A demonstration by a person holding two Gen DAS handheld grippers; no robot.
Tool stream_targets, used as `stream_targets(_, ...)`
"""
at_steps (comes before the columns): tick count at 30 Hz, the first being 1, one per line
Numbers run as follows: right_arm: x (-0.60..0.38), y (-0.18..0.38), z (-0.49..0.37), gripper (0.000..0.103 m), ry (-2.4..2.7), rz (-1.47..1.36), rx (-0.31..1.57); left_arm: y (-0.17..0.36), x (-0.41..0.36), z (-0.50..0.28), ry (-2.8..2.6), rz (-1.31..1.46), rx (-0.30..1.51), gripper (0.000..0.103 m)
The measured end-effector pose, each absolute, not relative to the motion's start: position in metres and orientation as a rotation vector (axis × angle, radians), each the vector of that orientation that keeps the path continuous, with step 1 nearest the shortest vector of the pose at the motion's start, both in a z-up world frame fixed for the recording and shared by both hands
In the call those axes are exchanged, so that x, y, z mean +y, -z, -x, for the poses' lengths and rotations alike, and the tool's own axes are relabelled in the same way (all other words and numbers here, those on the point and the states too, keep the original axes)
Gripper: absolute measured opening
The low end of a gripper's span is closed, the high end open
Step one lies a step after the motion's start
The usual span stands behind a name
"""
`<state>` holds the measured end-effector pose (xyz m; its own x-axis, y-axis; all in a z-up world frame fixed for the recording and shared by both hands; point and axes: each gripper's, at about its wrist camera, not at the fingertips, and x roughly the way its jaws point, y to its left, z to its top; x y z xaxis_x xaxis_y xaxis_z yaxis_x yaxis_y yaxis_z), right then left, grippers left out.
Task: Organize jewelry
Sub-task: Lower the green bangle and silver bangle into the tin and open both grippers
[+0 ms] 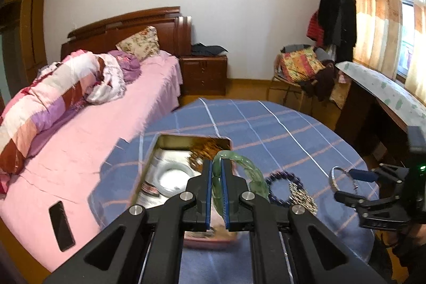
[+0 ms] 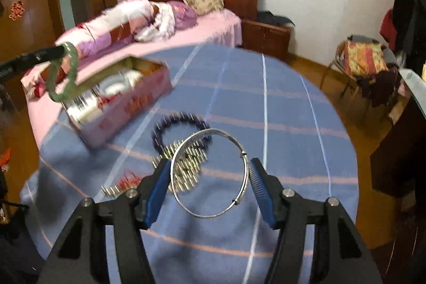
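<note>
My left gripper (image 1: 218, 172) is shut on a green jade bangle (image 1: 246, 168) and holds it over the near right edge of an open tin box (image 1: 162, 148); the bangle also shows in the right wrist view (image 2: 70, 71). My right gripper (image 2: 209, 175) is shut on a thin silver bangle (image 2: 186, 145), its jaws wide across the ring, lifted above the blue checked cloth (image 2: 279, 103). A dark purple bead bracelet (image 2: 159, 135) and a silver metal-link piece (image 2: 186, 169) lie on the cloth below it. The box (image 2: 127, 103) holds a white bangle (image 1: 174, 177).
The round table stands beside a bed with a pink sheet (image 1: 87, 140). A black phone (image 1: 61, 225) lies on the bed near the table. A chair with clothes (image 1: 300, 68) and a desk (image 1: 386, 97) stand at the right.
</note>
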<state>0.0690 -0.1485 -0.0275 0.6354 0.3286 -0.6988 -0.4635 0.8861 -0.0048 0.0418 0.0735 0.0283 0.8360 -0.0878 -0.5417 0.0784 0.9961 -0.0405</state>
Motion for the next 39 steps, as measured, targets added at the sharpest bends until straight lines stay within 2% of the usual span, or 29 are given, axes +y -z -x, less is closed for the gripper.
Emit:
stream_targets(10,-0.062,0.0,-0.095,0.062,-0.617,0.218,0.668,-0.012,0.114,-0.072,-0.001,0.028,0.618,0.005)
stream_targets(18,-0.004,0.018,-0.115,0.062,-0.689,0.23,0.687,0.011,0.127,-0.085,-0.019,0.052,0.684,0.005)
stream_targets(39,0.023,0.054,-0.114,0.062,-0.702,0.268,0.759,0.046,0.136,-0.098,-0.05,0.058,0.771,0.006)
